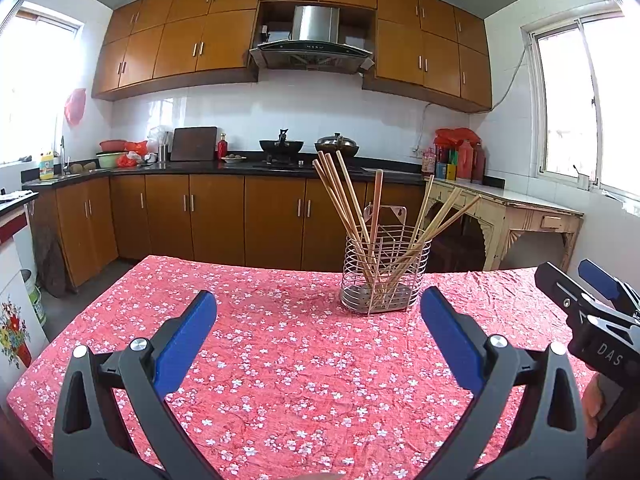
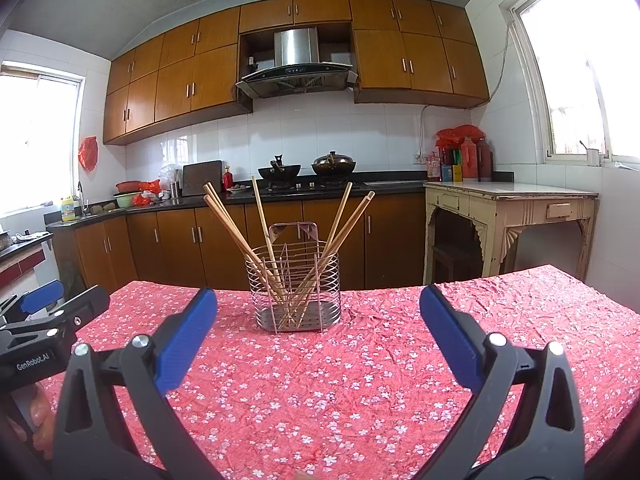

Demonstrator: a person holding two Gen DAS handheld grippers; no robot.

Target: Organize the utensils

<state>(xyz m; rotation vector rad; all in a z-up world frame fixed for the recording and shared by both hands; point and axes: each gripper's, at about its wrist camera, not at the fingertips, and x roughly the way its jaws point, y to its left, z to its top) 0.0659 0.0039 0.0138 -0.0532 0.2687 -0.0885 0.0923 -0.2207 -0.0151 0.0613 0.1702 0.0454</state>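
Left wrist view: the left claw gapes empty over the bench; chopsticks already stand in the wire holder.

Right wrist view: the right claw is likewise spread, empty. Nothing loose shows; the task seems nearly finished.

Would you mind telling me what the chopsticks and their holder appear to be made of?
The chopsticks look like pale, unvarnished bamboo or wood: matte tan, no shine. The utensil holder appears to be stainless steel wire with a perforated sheet base: thin silvery rings with bright glints.
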